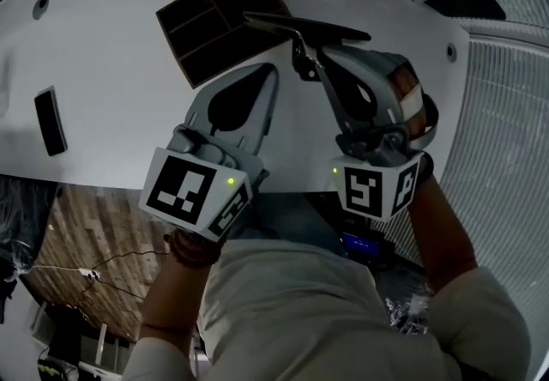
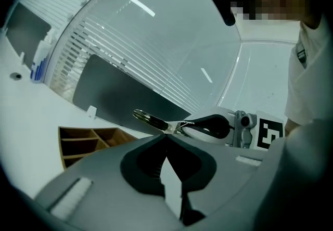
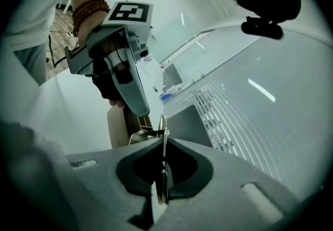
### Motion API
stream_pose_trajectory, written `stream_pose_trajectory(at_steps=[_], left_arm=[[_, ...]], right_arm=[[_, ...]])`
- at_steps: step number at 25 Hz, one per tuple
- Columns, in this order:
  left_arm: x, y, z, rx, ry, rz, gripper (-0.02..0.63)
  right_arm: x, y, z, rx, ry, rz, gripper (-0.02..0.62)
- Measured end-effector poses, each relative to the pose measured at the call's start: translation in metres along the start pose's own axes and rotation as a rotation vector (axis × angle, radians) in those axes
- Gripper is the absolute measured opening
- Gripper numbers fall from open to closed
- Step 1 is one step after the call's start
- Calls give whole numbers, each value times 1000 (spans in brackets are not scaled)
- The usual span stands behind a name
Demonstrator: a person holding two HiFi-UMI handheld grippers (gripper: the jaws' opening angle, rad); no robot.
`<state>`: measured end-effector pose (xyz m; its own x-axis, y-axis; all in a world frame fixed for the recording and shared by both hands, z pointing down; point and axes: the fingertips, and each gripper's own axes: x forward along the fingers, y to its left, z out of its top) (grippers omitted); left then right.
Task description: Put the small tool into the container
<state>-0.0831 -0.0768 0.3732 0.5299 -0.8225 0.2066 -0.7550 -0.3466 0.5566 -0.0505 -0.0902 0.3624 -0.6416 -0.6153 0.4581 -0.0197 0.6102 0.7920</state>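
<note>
Table [image 1: 111, 62] white, wood-plank floor [image 1: 94, 233] beneath

Head view: the right tongs [image 1: 309, 57] cover the near end of the small tool [image 1: 300, 27], and its type cannot be determined. The small tool hides the right corner of the divided wooden container [image 1: 202, 27]. A dark flat object [image 1: 50, 120] on the surface [image 1: 111, 70] is too small to identify. Left gripper view: the left tongs' [image 2: 166, 133] own body cuts off the container's near part.
</note>
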Motion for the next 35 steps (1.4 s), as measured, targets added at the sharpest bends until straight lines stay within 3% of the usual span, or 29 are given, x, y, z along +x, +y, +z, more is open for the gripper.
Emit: stream_pose_trajectory(at_steps=[14,30,35], left_arm=[[-30,20,16,-23,-65,109,0],[-45,53,-23,-81,-48,135,0],[-47,57,-27,-89,-41,143,0]], right_arm=[[19,13,31,-120,-133,131,5],[47,66,33,-155,-154,288,5],[51,76,33,-194,-167,377,5]])
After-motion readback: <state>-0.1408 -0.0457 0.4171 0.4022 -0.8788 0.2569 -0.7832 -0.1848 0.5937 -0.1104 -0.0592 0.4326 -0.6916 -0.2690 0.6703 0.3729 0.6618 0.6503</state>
